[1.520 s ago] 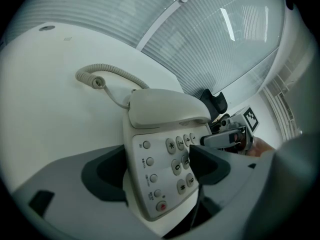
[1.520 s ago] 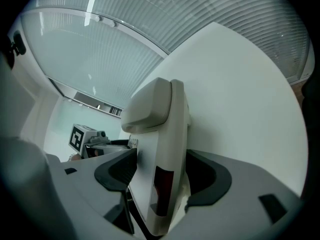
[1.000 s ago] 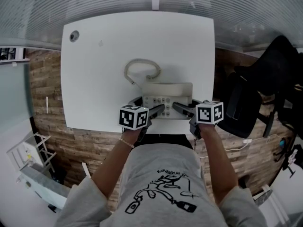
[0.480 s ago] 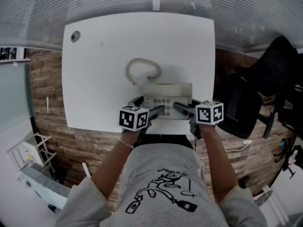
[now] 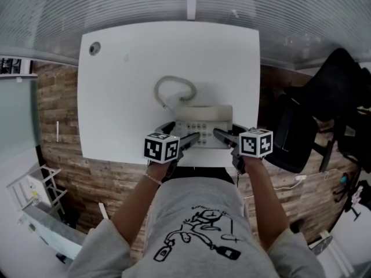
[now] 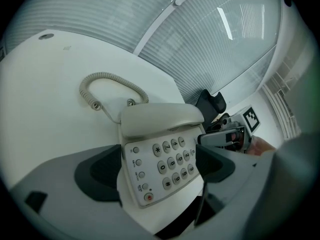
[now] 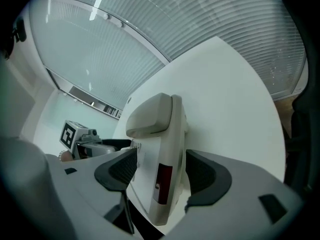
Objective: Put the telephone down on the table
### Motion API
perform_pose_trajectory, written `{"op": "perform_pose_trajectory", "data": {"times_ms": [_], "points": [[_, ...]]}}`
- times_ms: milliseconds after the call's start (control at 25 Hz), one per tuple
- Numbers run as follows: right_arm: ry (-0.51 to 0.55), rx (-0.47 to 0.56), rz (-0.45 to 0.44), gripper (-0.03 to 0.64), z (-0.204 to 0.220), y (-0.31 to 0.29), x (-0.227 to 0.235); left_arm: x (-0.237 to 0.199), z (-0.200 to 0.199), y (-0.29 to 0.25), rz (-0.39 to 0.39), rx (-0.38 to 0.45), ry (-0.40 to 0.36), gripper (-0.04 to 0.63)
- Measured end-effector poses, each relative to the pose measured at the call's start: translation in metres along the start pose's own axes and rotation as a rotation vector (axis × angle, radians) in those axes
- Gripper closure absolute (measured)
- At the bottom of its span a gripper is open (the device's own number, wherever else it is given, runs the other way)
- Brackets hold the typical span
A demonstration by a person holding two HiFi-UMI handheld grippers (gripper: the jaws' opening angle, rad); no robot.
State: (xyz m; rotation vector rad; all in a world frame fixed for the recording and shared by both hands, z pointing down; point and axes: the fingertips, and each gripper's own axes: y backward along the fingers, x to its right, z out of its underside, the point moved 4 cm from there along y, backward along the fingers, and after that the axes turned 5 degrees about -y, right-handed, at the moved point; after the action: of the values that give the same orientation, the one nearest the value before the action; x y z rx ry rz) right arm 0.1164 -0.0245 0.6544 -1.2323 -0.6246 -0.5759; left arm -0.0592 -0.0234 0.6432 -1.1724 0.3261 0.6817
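Observation:
A cream push-button telephone point(image 5: 203, 120) lies at the near edge of the white table point(image 5: 116, 86), with its handset point(image 6: 160, 119) on the cradle. Its coiled cord point(image 5: 174, 88) loops behind it. My left gripper point(image 5: 185, 129) is shut on the phone's near left corner. In the left gripper view the keypad point(image 6: 165, 161) fills the gap between the pads. My right gripper point(image 5: 224, 128) is shut on the near right part. In the right gripper view the phone point(image 7: 160, 149) stands edge-on between the pads. The phone's near end juts past the table edge.
A black office chair point(image 5: 313, 120) stands close to the table's right side. A round cable hole point(image 5: 94, 48) sits in the far left corner of the table. A ribbed glass wall runs behind the table. The floor has a brick pattern.
The head view has shifted a little, so the table sits lower in the picture. Both grippers stay on the telephone in the same hold.

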Motion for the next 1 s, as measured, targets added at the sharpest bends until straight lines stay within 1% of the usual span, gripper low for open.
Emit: {"op": "perform_pose_trajectory", "data": {"times_ms": [160, 360, 560, 680, 800, 920, 1000], "points": [[0.018, 0.025, 0.013, 0.304, -0.003, 0.008, -0.003, 0.003, -0.005, 0.011, 0.001, 0.020, -0.004, 0.137], [0.083, 0.061, 0.074, 0.304, -0.007, 0.023, -0.004, 0.015, -0.012, 0.020, 0.036, 0.050, -0.018, 0.138], [0.208, 0.128, 0.144, 0.304, -0.015, 0.048, -0.023, 0.035, -0.022, 0.036, 0.074, 0.097, -0.063, 0.152], [0.284, 0.189, 0.146, 0.305, -0.022, 0.064, -0.045, 0.050, -0.032, 0.047, 0.092, 0.139, -0.090, 0.155], [0.350, 0.251, 0.128, 0.311, -0.027, 0.079, -0.069, 0.068, -0.043, 0.059, 0.124, 0.188, -0.129, 0.191], [0.411, 0.315, 0.114, 0.332, -0.032, 0.094, -0.093, 0.088, -0.056, 0.075, 0.142, 0.244, -0.185, 0.246], [0.446, 0.357, 0.099, 0.351, -0.037, 0.104, -0.111, 0.103, -0.067, 0.088, 0.159, 0.298, -0.232, 0.287]]}}
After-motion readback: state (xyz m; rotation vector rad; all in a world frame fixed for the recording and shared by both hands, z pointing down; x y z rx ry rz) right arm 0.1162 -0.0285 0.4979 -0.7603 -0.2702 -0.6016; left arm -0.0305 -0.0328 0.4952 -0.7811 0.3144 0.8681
